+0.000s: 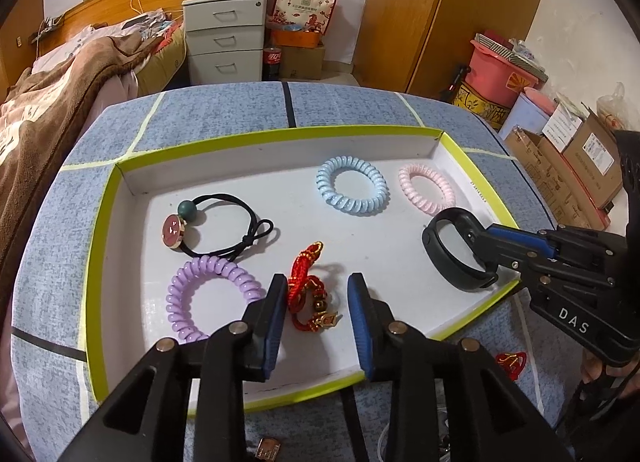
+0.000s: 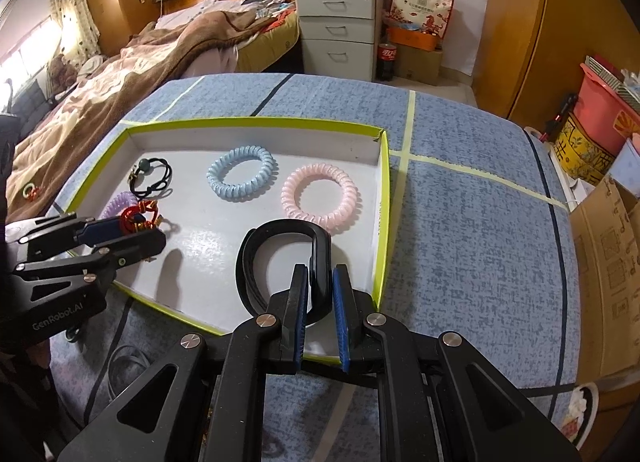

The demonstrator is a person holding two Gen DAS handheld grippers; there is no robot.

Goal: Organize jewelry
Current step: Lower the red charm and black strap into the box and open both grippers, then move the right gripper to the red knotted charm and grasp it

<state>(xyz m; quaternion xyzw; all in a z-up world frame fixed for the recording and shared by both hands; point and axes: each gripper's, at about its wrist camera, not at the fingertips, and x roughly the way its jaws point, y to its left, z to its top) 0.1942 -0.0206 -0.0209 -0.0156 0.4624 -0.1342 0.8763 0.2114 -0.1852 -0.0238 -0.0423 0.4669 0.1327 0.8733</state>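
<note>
A white tray with a lime-green rim (image 1: 96, 262) (image 2: 384, 198) lies on a blue cloth. In it are a blue coil hair tie (image 1: 352, 190) (image 2: 242, 176), a pink coil tie (image 1: 426, 188) (image 2: 318, 196), a purple coil tie (image 1: 208, 294) (image 2: 120, 202), a black elastic with a green bead and red disc (image 1: 208, 226) (image 2: 154, 178), and a red knotted cord bracelet (image 1: 310, 294) (image 2: 138, 218). My left gripper (image 1: 318, 290) (image 2: 132, 232) is open, its fingers either side of the red bracelet. My right gripper (image 2: 320, 282) (image 1: 486, 250) is shut on a black wristband (image 2: 276, 254) (image 1: 452, 250) over the tray's near right corner.
A red charm (image 1: 512, 362) lies on the cloth right of the tray. A small brown item (image 1: 268, 452) and a black strap loop (image 2: 124, 366) lie in front of it. A bed (image 2: 120, 74) is at the left, a drawer unit (image 2: 340, 30) behind, cardboard boxes (image 1: 576, 166) at the right.
</note>
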